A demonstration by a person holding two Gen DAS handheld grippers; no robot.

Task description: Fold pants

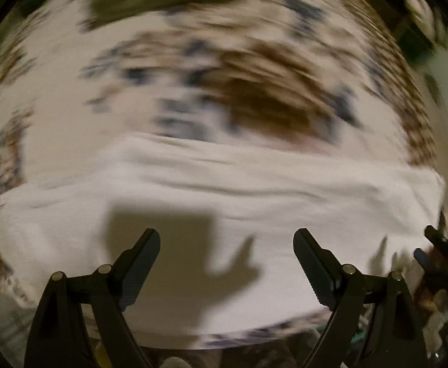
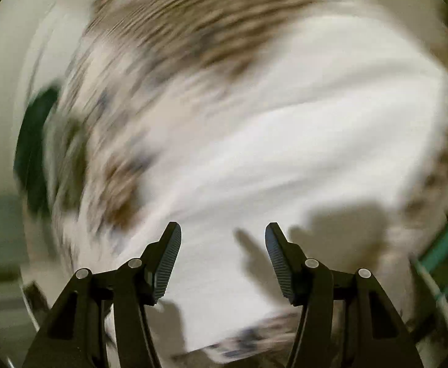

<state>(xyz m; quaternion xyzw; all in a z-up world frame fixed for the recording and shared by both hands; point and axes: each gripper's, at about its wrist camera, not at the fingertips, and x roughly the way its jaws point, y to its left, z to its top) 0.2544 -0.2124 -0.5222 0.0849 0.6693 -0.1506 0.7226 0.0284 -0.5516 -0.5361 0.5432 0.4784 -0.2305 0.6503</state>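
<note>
White pants [image 1: 224,202] lie flat across a round table with a patterned white, brown and blue cloth [image 1: 254,92]. Both views are motion-blurred. My left gripper [image 1: 227,239] is open and empty, held above the near part of the pants. My right gripper [image 2: 223,233] is open and empty above the pants [image 2: 270,153]; it also shows at the right edge of the left wrist view [image 1: 435,251]. Both grippers cast shadows on the fabric.
The table's near edge [image 1: 254,337] runs just below the pants. A dark green object [image 2: 33,153] sits at the left beyond the table rim in the right wrist view. A teal item [image 2: 445,251] is at the right edge.
</note>
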